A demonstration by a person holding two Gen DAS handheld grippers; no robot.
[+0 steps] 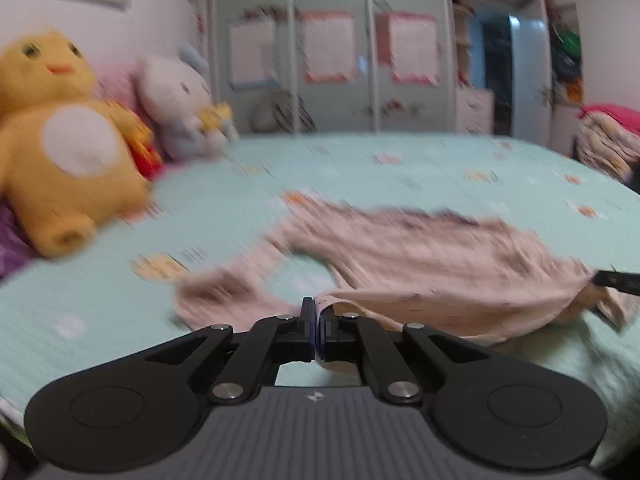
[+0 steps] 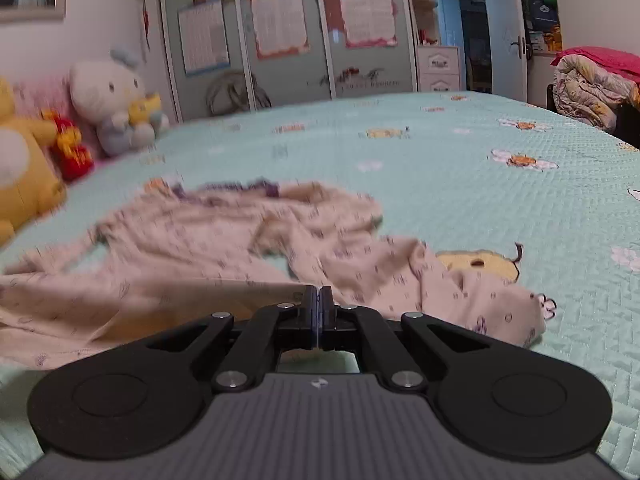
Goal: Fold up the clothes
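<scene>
On the bed (image 2: 460, 152), over its pale green quilted cover, lies a beige garment (image 2: 208, 240) with a small dark print, spread but wrinkled, one sleeve-like part reaching toward the right side in the right wrist view. The near hem of the garment is lifted from the cover in the left wrist view and runs as a stretched edge between the two tools.

The left gripper (image 1: 317, 320) is pressed together on this hem; a fold of cloth shows between its fingers. The right gripper (image 2: 319, 312) is also pressed together, and the cloth lies directly in front of and under its tips, but whether it really pinches the fabric I cannot tell from its own view. In the left wrist view a dark tip, which I take for the right gripper, meets the garment at the far right end of the lifted edge.

I judge that the step in hand is the start of the first fold: the near edge is taken at two places. The next move calls for both hands to carry this edge together, at the same height and keeping it tight, over the body of the garment toward the far side, and then to lay it down flat.

Beyond the garment, well apart, sit a yellow plush toy (image 1: 60, 136) and a white plush cat (image 2: 112, 100) at the head of the bed, and behind them a wardrobe (image 2: 280, 40) with papers on its doors.
</scene>
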